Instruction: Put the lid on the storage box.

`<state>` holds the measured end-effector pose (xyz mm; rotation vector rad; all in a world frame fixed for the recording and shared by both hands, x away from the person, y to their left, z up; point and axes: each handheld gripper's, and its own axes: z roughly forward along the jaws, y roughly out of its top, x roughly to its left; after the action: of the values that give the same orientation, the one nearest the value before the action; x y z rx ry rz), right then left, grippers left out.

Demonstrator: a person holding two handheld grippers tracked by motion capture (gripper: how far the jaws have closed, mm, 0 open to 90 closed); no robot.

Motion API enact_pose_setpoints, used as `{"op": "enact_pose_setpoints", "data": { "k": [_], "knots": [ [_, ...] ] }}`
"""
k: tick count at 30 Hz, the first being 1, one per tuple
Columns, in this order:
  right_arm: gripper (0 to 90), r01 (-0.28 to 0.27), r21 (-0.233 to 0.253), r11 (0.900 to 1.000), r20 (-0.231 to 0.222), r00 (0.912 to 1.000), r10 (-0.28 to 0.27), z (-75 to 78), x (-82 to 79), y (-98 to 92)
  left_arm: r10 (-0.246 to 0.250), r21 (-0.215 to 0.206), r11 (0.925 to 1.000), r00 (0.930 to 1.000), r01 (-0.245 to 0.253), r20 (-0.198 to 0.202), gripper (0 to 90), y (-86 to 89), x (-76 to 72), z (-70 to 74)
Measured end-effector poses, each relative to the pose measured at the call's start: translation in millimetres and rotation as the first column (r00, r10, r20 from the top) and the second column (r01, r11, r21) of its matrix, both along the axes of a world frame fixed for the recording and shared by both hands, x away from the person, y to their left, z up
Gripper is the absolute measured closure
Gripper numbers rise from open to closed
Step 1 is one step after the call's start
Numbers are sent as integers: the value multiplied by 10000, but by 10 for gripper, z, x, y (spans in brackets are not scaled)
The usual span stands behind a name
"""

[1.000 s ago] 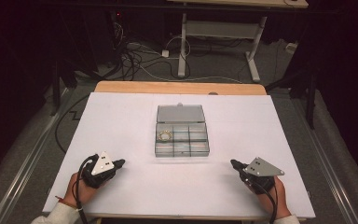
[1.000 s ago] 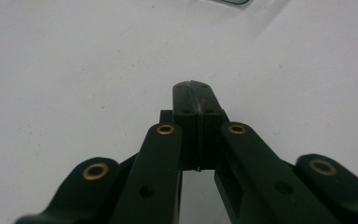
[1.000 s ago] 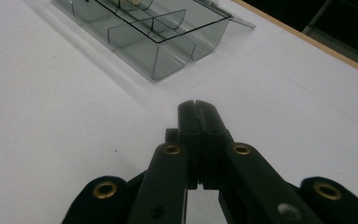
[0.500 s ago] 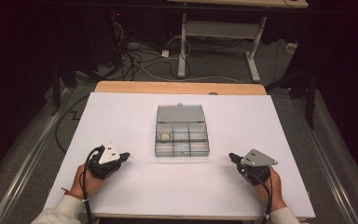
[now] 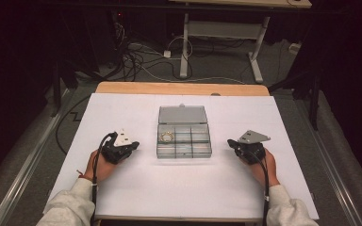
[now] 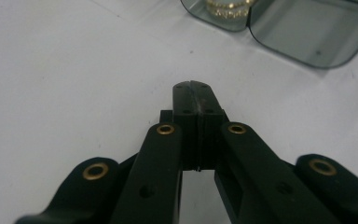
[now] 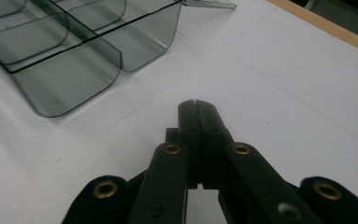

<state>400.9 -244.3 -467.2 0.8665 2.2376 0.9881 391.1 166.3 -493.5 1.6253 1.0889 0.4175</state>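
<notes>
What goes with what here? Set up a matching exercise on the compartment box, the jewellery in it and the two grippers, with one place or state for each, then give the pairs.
Things:
1. clear grey plastic compartment box
2. gold ring-shaped jewellery
3. left gripper
4. right gripper

Places or states:
A. lies in a compartment at the box's far left
B. shut on nothing, on the white table to the right of the box
C. lid swung back, open, mid-table
D. shut on nothing, on the white table to the left of the box

Pairs: 1-C, 2-A, 3-D, 4-B
</notes>
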Motion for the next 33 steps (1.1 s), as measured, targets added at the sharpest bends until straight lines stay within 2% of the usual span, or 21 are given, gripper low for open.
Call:
{"op": "enact_pose_setpoints", "data": {
  "k": [3, 8, 10, 14, 16, 18, 19, 22, 25, 27, 28, 30, 32, 33],
  "knots": [
    [900, 22, -423, 9991, -80, 10000, -25, -11, 136, 57, -60, -25, 10000, 10000, 60, -25, 874, -91, 126, 29],
    [900, 229, -402, 9989, -259, 9994, -239, -4, 372, 99, -109, 164, 9998, 9999, 110, -88, 873, -257, 371, 43],
    [900, 309, -601, 9977, -260, 9991, -325, 17, 459, 124, -21, 135, 9999, 9999, 23, -161, 873, -301, 477, 62],
    [900, 455, -507, 9977, -275, 9985, -469, 66, 611, 173, 308, -134, 9994, 9991, -312, -289, 874, -388, 673, 94],
    [900, 532, -460, 9975, -456, 9974, -553, 66, 691, 205, 386, -142, 9991, 9985, -392, -376, 873, -455, 752, 95],
    [900, 579, -73, 9983, -690, 9959, -583, 52, 770, 243, 416, -90, 9991, 9982, -421, -439, 873, -525, 821, 80],
    [900, 570, -150, 9983, -755, 9955, -580, 43, 806, 275, 451, -51, 9990, 9977, -454, -500, 873, -556, 856, 68],
    [900, 559, -425, 9975, -837, 9947, -594, 29, 895, 379, 627, 166, 9979, 9962, -618, -600, 873, -611, 948, 38],
    [900, 536, -460, 9975, -984, 9935, -580, 18, 978, 462, 833, 158, 9965, 9933, -823, -801, 873, -630, 1020, 16],
    [900, 376, -905, 9952, -1068, 9932, -472, -2, 1041, 527, 894, 153, 9960, 9918, -884, -915, 873, -650, 1055, -5],
    [900, 337, -1083, 9935, -1099, 9929, -456, -9, 1068, 559, 882, 104, 9961, 9919, -876, -912, 873, -657, 1067, -7],
    [900, 274, -1022, 9944, -1132, 9928, -390, -15, 1115, 608, 938, 52, 9956, 9917, -937, -882, 873, -675, 1092, -10],
    [900, 153, -1310, 9913, -1146, 9929, -305, -36, 1158, 658, 957, 91, 9954, 9920, -953, -817, 873, -685, 1112, -14],
    [900, 168, -1212, 9925, -1139, 9930, -307, -40, 1173, 672, 988, 41, 9951, 9918, -988, -810, 873, -689, 1122, -17]
  ]
}}
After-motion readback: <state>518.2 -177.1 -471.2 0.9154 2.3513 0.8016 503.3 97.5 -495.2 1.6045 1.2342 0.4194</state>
